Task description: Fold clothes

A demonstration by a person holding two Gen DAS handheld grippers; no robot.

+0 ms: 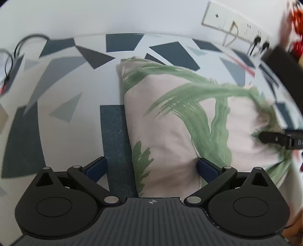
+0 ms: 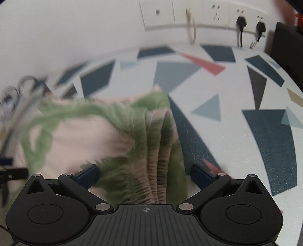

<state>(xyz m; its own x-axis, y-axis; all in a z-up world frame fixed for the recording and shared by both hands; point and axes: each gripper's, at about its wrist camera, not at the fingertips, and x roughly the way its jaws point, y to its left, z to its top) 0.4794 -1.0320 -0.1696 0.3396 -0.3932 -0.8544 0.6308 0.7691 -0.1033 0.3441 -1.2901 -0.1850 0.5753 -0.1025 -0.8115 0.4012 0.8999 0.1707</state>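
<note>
White wall with a socket strip (image 2: pixel 208 15) and two black plugs (image 2: pixel 241 19) runs behind the tabletop (image 2: pixel 246 132), patterned in grey and blue shapes. On it, toward the far edge, lies the pink-and-green garment (image 1: pixel 170 123). Left gripper (image 1: pixel 151 167) and right gripper (image 2: pixel 144 173) are both spread wide, straddling its fabric, gripping nothing.

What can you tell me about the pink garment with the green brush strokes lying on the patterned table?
The pale pink fabric garment with green brush-stroke print lies folded into a rough rectangle on the geometric-patterned tablecloth. Its right end shows a gathered, ribbed band, bunched and slightly raised. The soft cloth is lightly creased. The open left hand-held gripper straddles its near left edge; the open right hand-held gripper straddles the band.
</note>
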